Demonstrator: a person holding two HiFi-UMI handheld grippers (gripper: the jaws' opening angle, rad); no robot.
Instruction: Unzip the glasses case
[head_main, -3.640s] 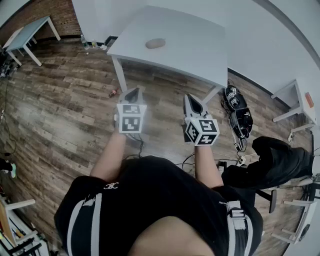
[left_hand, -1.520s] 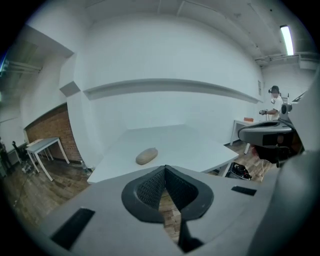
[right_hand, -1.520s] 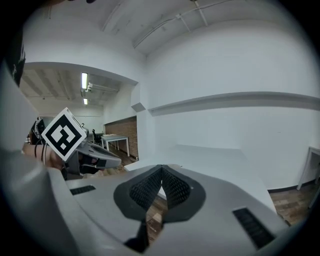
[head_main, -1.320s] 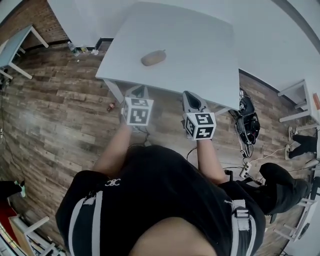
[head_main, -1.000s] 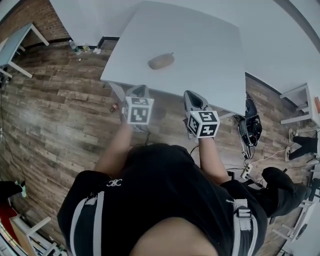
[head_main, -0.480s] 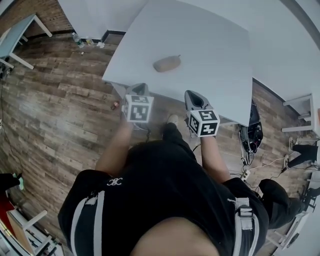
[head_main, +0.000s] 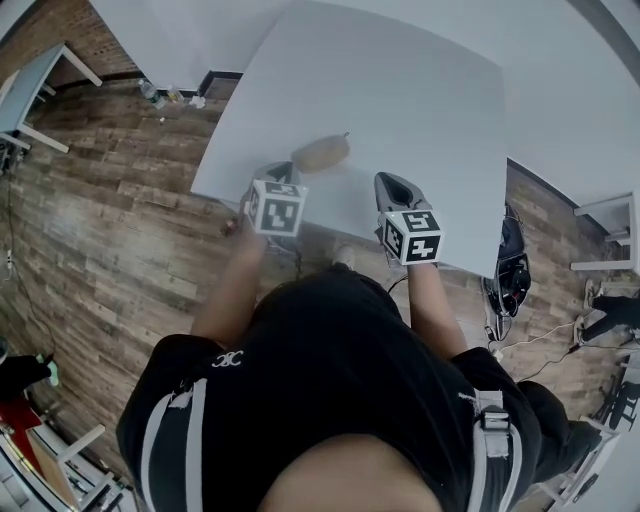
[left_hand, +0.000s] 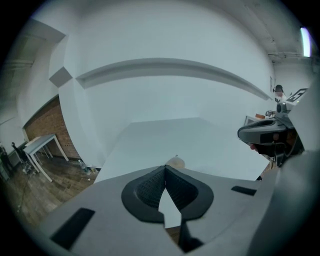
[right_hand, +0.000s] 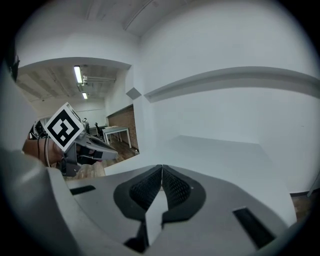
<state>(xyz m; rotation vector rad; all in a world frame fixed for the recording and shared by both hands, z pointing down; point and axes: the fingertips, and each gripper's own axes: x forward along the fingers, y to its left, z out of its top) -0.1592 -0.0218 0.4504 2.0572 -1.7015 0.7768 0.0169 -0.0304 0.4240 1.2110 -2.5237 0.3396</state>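
A small tan glasses case (head_main: 320, 152) lies on the white table (head_main: 400, 90) near its front left edge. In the left gripper view the glasses case (left_hand: 175, 162) peeks just above the jaw tips. My left gripper (head_main: 284, 171) hangs over the table's front edge, just short of the case, shut and empty. My right gripper (head_main: 391, 187) is over the table edge, further right of the case, shut with nothing in it. From the right gripper view the left gripper (right_hand: 100, 145) shows at the left, and the case is not visible.
The wooden floor (head_main: 110, 190) lies left of the table. A second small table (head_main: 35, 85) stands at the far left. Bottles (head_main: 165, 95) sit by the wall base. Cables and dark gear (head_main: 515, 265) lie on the floor at the right.
The person has walked up to the table. Both grippers, formerly over the floor short of the edge, now reach over the table edge, and the case sits close to the left gripper.
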